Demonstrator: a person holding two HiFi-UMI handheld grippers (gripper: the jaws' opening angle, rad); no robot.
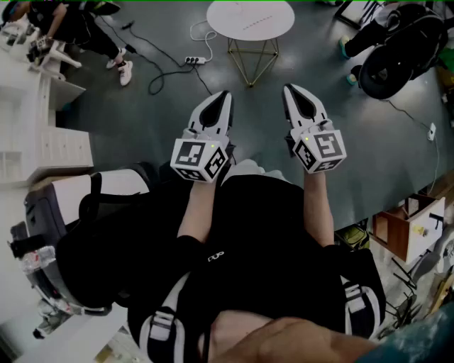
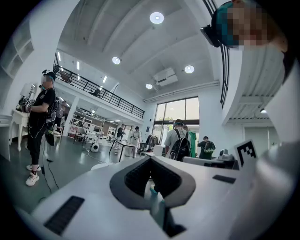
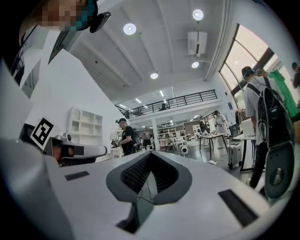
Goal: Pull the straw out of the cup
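Note:
No cup and no straw shows in any view. In the head view my left gripper (image 1: 225,95) and my right gripper (image 1: 289,89) are held side by side at waist height over the dark floor, both pointing level and away from me. Each one's jaws meet at the tip with nothing between them. The left gripper view looks over its joined jaws (image 2: 151,158) into a large hall. Over its own shut jaws (image 3: 151,153), the right gripper view faces the same hall.
A round white table (image 1: 250,18) on gold wire legs stands ahead, with a power strip and cables (image 1: 194,61) on the floor beside it. White shelving (image 1: 42,135) is at the left, a wooden box (image 1: 408,227) at the right. A person with a backpack (image 3: 267,117) stands close by.

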